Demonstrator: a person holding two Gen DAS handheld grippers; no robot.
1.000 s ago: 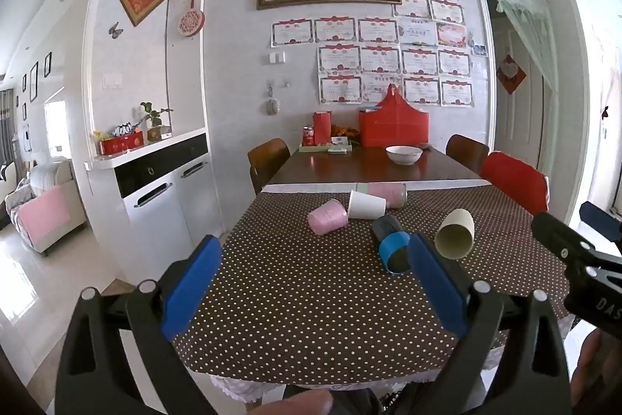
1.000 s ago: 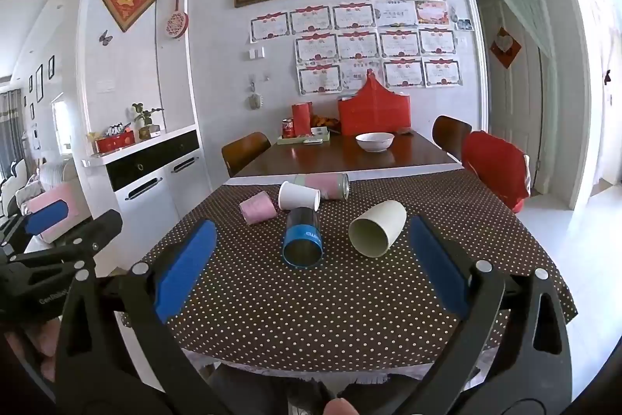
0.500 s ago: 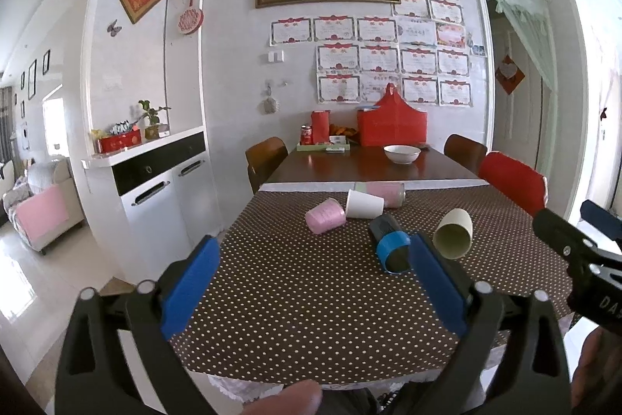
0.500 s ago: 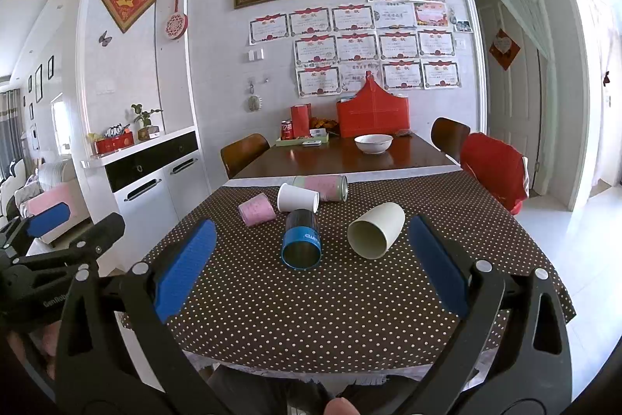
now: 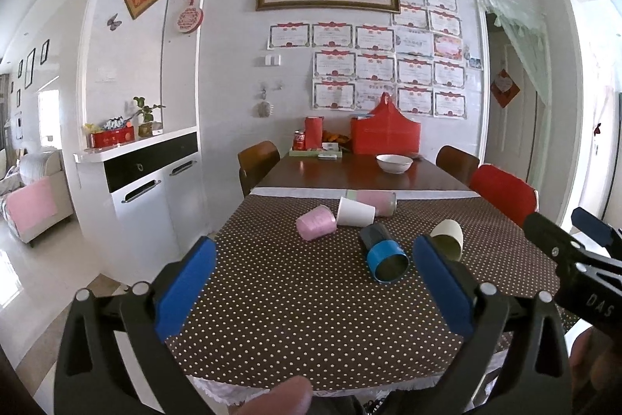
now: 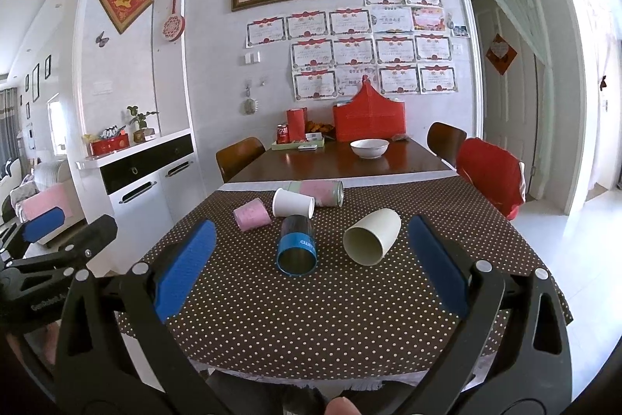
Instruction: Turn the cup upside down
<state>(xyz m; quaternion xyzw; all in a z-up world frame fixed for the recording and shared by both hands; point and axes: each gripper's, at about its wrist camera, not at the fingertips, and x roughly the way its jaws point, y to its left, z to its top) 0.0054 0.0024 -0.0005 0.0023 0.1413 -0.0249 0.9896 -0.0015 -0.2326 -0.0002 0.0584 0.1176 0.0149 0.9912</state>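
Note:
Several cups lie on their sides on the brown dotted tablecloth [image 6: 330,317]: a dark cup with a blue rim [image 6: 297,246] [image 5: 383,255], a cream cup [image 6: 371,237] [image 5: 448,238], a white cup [image 6: 292,203] [image 5: 354,212], a pink cup [image 6: 252,214] [image 5: 315,222] and a pink-and-green tumbler [image 6: 317,192] [image 5: 373,202]. My left gripper [image 5: 313,284] is open and empty above the near table edge. My right gripper [image 6: 311,271] is open and empty, short of the blue-rimmed and cream cups.
A white bowl [image 6: 368,147], a red bag [image 6: 369,121], a can and a tray stand on the bare wooden far end. Chairs [image 6: 488,175] flank the table. A white sideboard [image 6: 144,177] stands at the left.
Both grippers have drifted slightly; the view has shifted a little. The cups have not moved and both grippers stay open.

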